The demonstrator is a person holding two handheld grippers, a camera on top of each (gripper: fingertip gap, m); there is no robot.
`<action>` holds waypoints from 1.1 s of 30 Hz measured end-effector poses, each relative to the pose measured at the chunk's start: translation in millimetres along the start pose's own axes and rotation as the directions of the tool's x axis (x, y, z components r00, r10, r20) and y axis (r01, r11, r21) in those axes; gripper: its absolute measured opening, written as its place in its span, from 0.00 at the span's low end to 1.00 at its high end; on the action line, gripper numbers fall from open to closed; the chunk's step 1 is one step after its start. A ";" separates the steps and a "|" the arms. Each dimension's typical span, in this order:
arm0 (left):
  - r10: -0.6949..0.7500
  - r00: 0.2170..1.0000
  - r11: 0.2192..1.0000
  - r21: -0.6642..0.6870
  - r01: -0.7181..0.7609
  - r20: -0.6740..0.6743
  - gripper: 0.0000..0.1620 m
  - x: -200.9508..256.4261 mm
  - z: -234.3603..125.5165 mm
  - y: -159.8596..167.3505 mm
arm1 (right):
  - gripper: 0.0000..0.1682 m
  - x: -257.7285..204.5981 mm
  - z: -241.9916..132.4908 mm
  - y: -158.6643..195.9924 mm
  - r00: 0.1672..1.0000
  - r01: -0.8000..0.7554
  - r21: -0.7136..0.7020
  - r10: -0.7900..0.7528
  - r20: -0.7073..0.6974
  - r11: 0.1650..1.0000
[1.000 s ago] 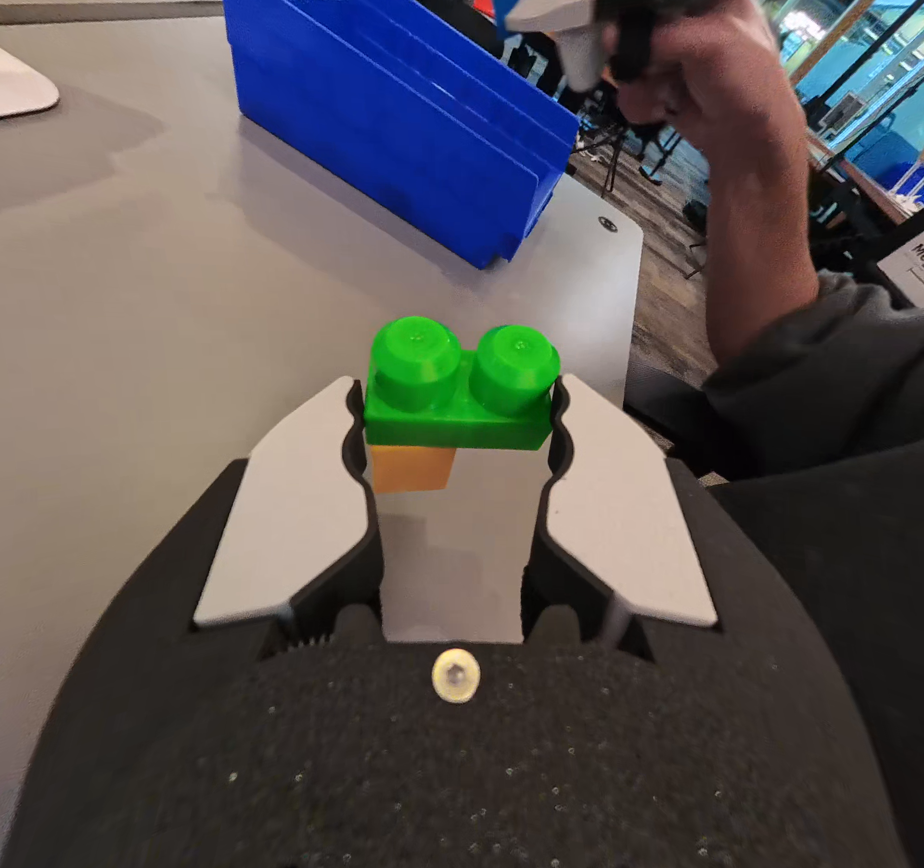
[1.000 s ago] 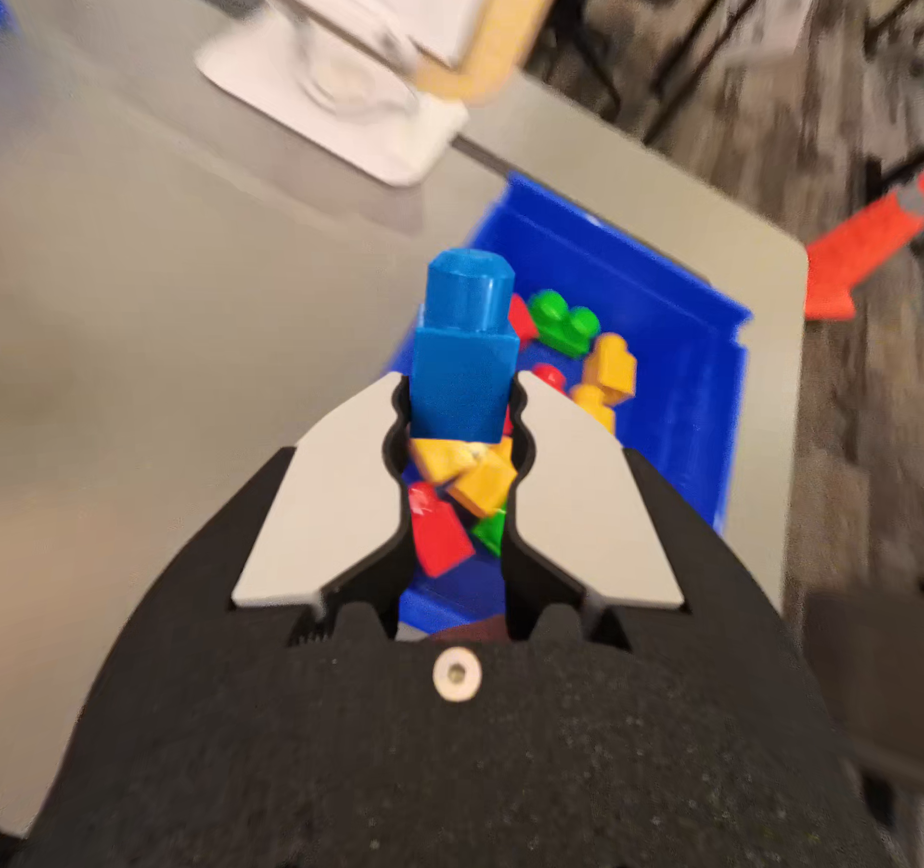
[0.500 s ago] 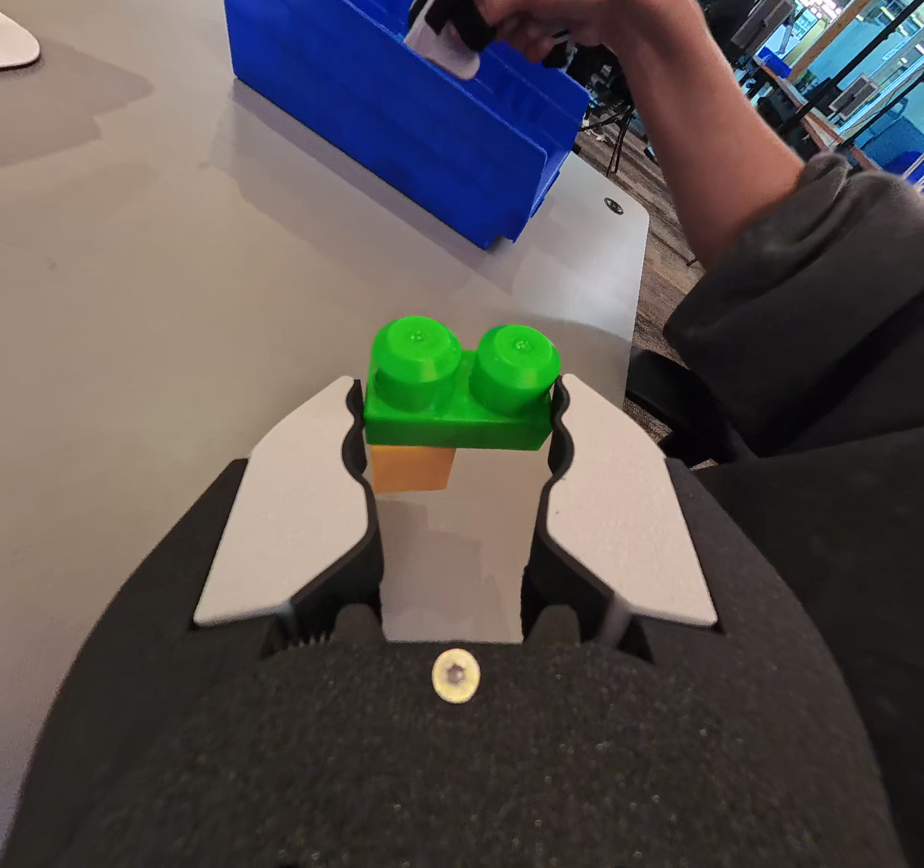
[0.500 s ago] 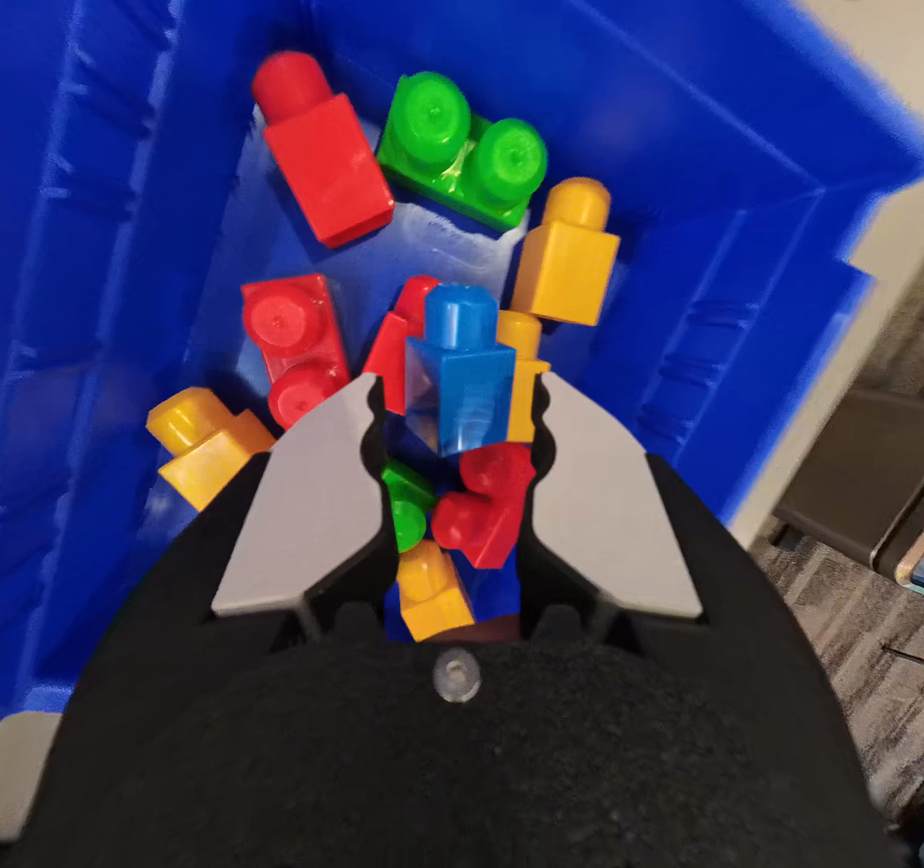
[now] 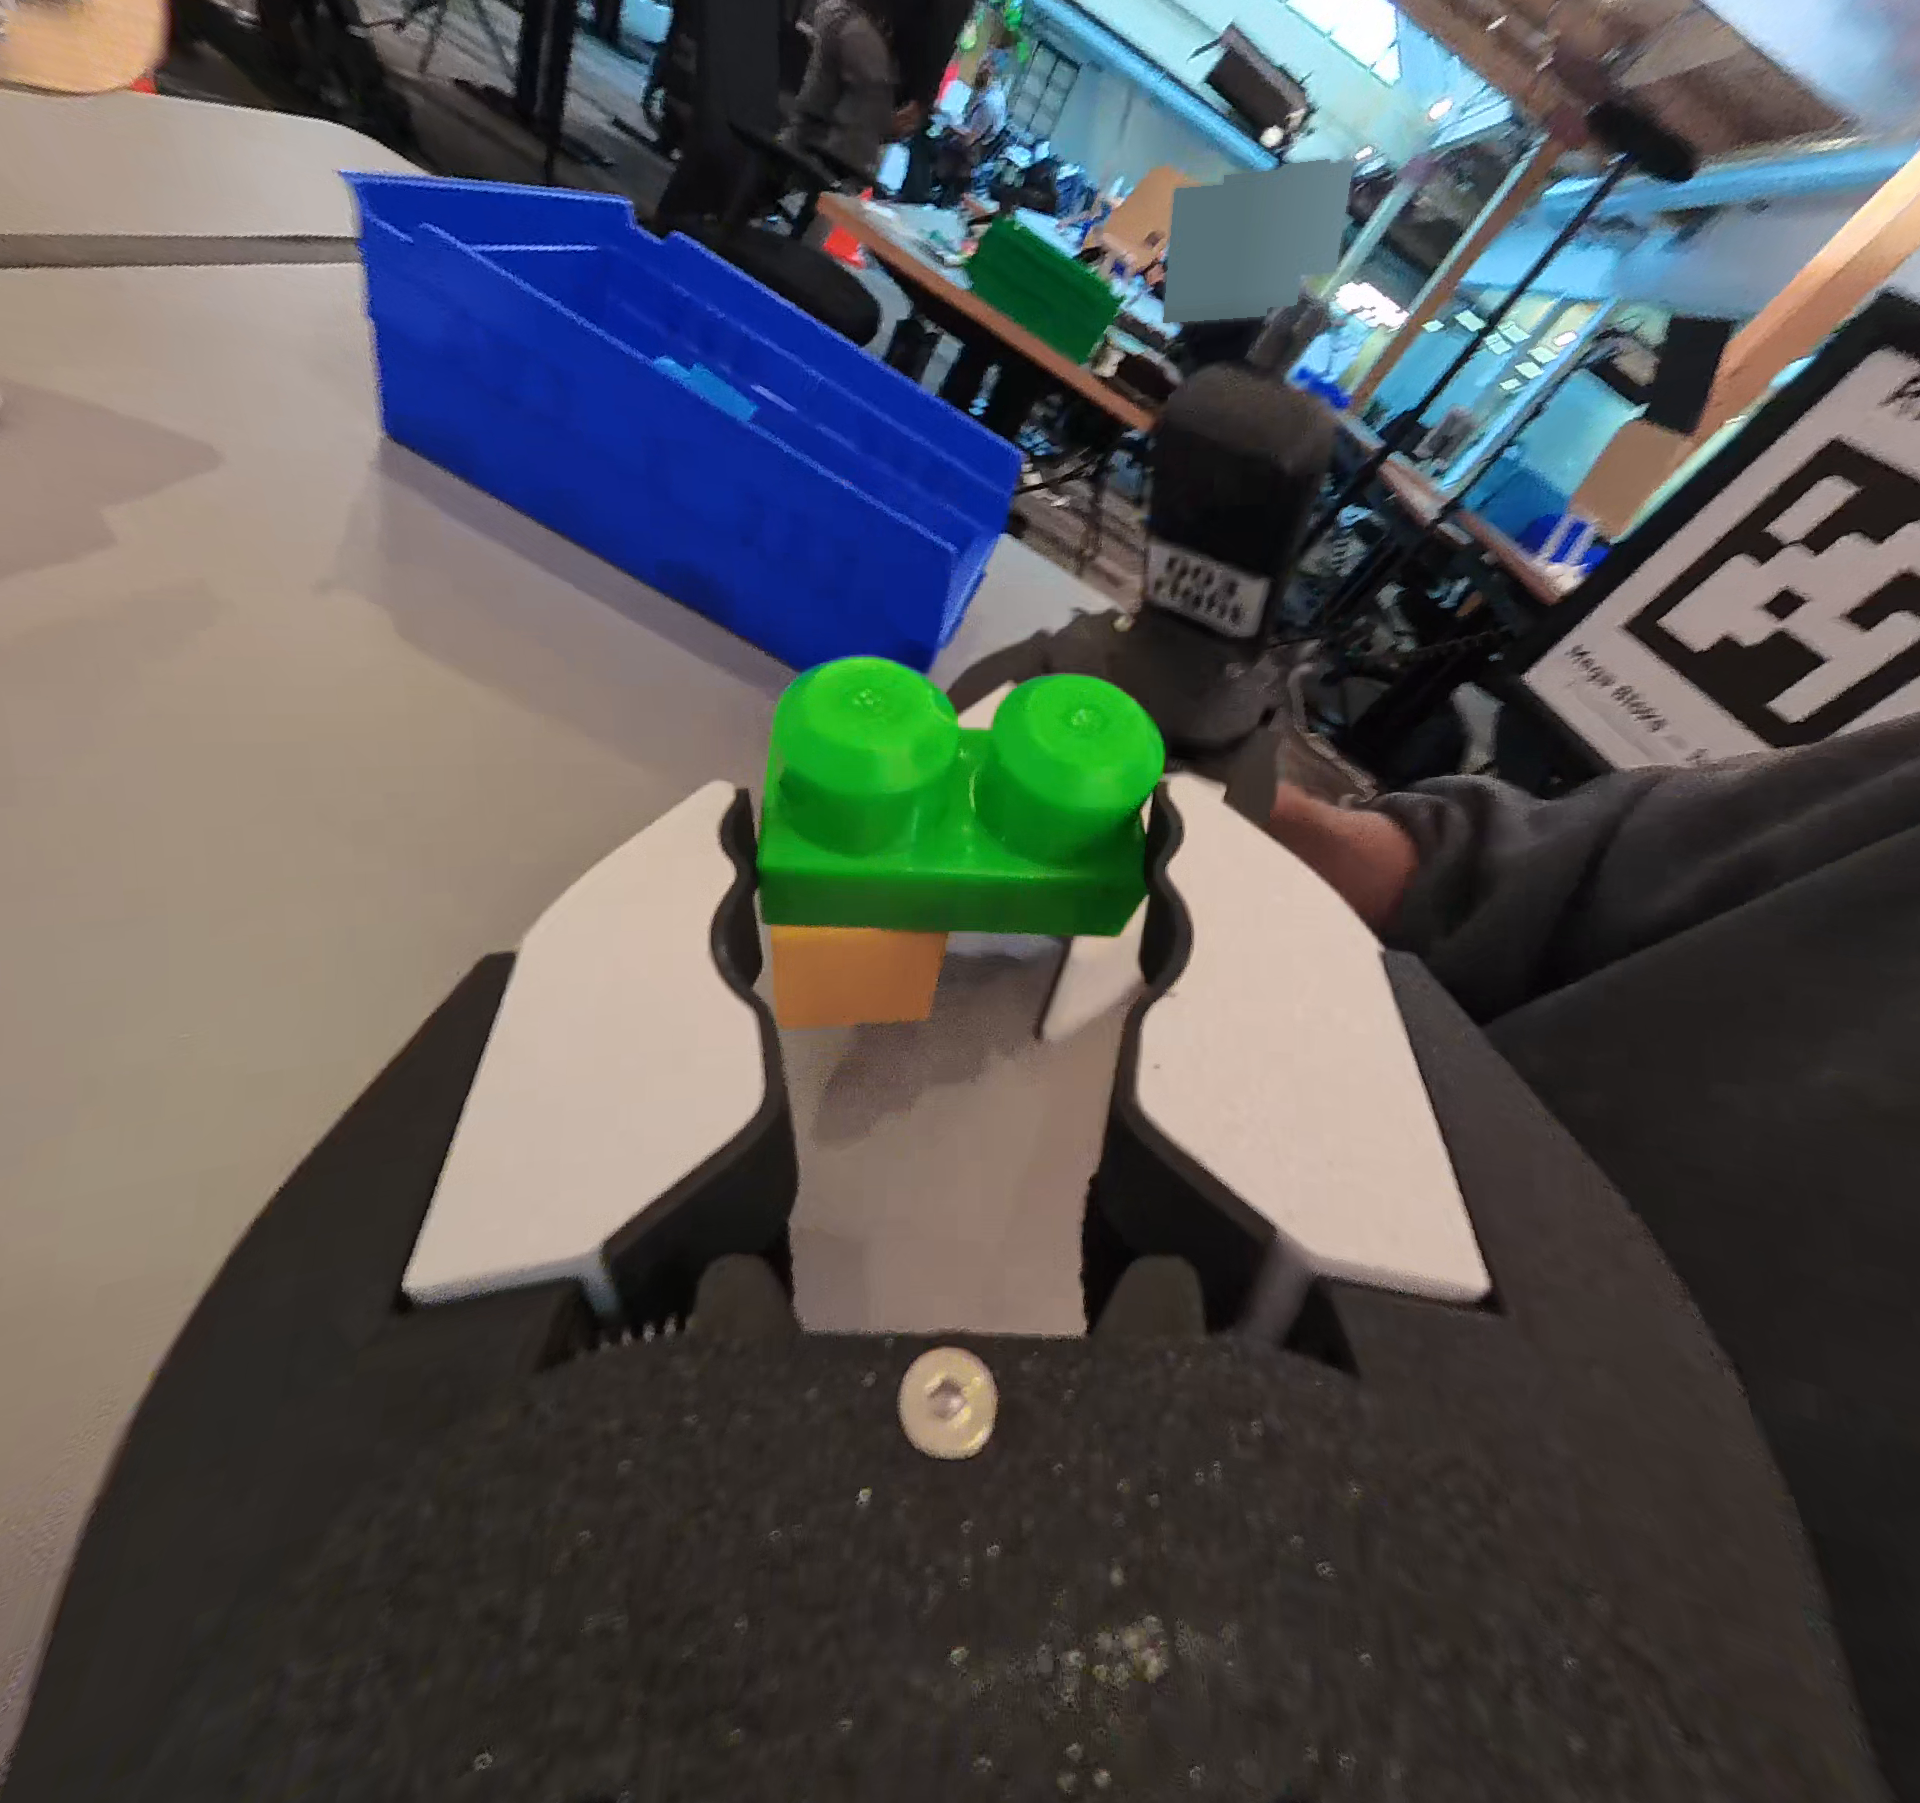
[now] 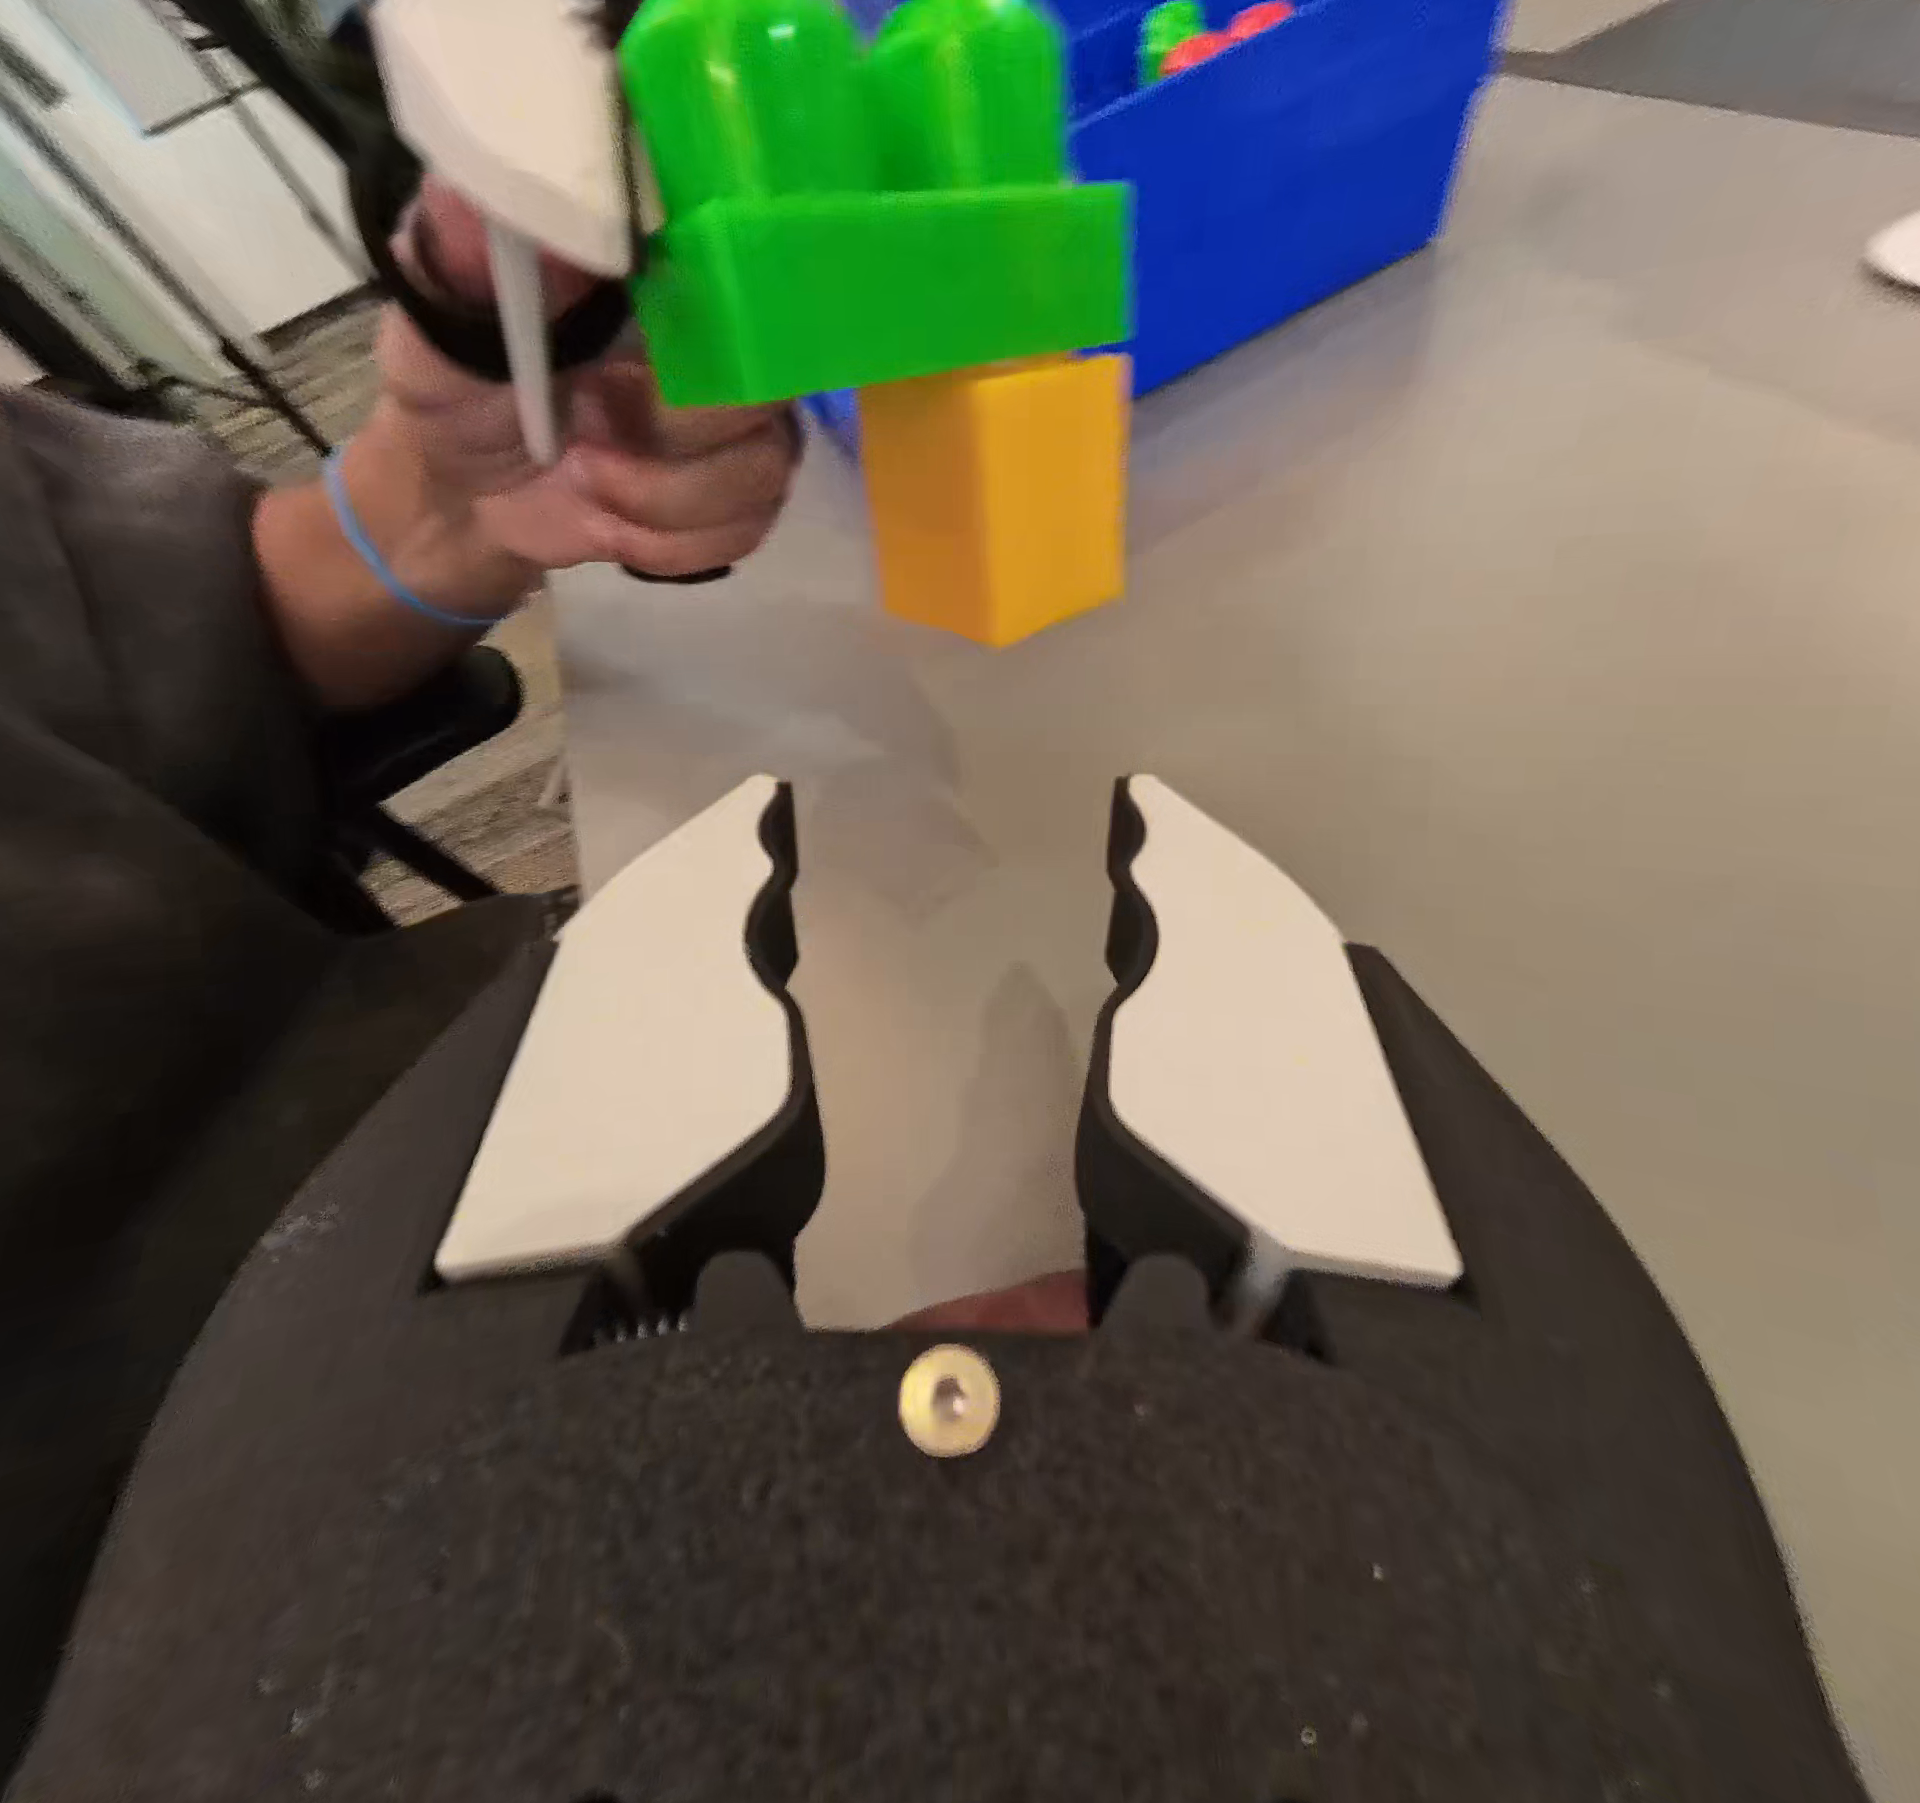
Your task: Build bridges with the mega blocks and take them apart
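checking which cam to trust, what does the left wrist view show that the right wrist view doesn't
Only the left wrist view shows the left gripper shut on the green block end to end, plus the marker board. Only the right wrist view shows the right gripper open and empty, and loose blocks in the bin. Both show the green block, yellow block under it, blue bin and grey table.

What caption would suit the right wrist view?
Empty right tool faces a green block with a yellow block beneath, held above the grey table.
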State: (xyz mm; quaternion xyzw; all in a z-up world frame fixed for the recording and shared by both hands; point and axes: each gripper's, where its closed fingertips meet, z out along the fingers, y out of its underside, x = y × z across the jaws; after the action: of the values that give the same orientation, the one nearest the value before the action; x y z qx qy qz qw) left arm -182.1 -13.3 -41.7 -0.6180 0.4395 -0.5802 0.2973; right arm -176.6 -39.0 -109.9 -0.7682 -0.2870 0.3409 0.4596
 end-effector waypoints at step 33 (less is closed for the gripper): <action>-0.049 0.972 0.999 -0.021 0.045 -0.231 0.44 27.3 6.9 13.7 | 0.30 -29.5 8.8 1.4 0.979 -0.019 -0.013 0.021 0.204 1.000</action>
State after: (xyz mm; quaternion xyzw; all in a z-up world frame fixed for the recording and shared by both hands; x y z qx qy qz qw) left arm -179.7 -44.5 -42.3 -0.5589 0.4608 -0.6515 0.2254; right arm -201.2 -57.4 -106.6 -0.7345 -0.3270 0.4209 0.4200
